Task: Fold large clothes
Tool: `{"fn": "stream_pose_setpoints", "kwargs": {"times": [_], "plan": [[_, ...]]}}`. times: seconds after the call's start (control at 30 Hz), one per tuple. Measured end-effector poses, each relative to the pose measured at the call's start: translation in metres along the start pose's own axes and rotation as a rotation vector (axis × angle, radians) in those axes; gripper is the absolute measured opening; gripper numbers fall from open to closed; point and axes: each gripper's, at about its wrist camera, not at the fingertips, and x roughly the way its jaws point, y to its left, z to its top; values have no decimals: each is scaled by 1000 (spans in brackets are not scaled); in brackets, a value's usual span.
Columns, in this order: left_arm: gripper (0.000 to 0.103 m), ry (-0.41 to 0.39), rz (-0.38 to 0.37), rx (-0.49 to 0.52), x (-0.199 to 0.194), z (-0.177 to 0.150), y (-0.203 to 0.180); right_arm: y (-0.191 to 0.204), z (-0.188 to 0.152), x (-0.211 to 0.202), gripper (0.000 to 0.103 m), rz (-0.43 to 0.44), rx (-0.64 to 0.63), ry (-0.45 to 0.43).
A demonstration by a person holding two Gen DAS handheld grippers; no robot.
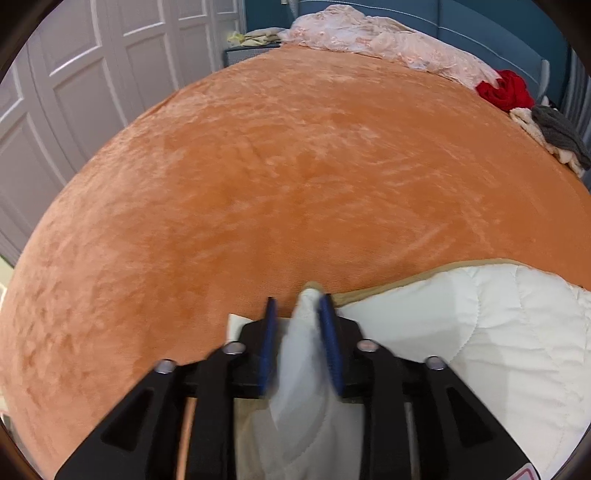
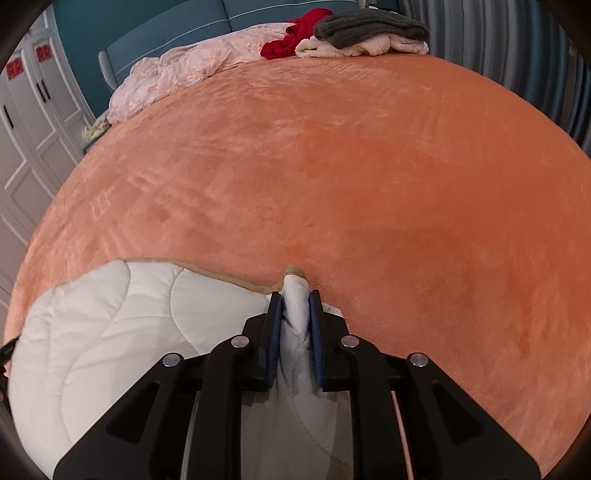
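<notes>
Gripping white quilted garment (image 1: 461, 325), both tools (image 1: 300, 306) (image 2: 295, 301)

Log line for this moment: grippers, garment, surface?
left gripper: shut on white quilted garment | right gripper: shut on same garment | surface: orange bedspread

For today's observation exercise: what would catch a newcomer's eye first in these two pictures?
The huge orange plush bedspread fills both views. Near the cameras, the left gripper and right gripper each pinch an edge of a white quilted garment with tan trim. At the far end lie a red garment and a grey knit.
</notes>
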Motion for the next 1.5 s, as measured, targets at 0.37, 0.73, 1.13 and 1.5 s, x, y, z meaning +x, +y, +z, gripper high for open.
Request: {"fn": "stream_pose_setpoints", "kwargs": {"times": [0.37, 0.73, 1.13, 1.5], "plan": [[61, -210, -9, -16, -127, 24, 4, 65, 4, -99, 42, 153, -86, -160], [20, 45, -306, 190, -60, -26, -139, 168, -44, -27, 1, 262, -324, 80], [19, -26, -231, 238, -30, -48, -162, 168, -63, 12, 0, 226, -302, 104], [19, -58, -233, 229, -20, -52, -163, 166, -65, 18, 0, 228, -295, 74]]}}
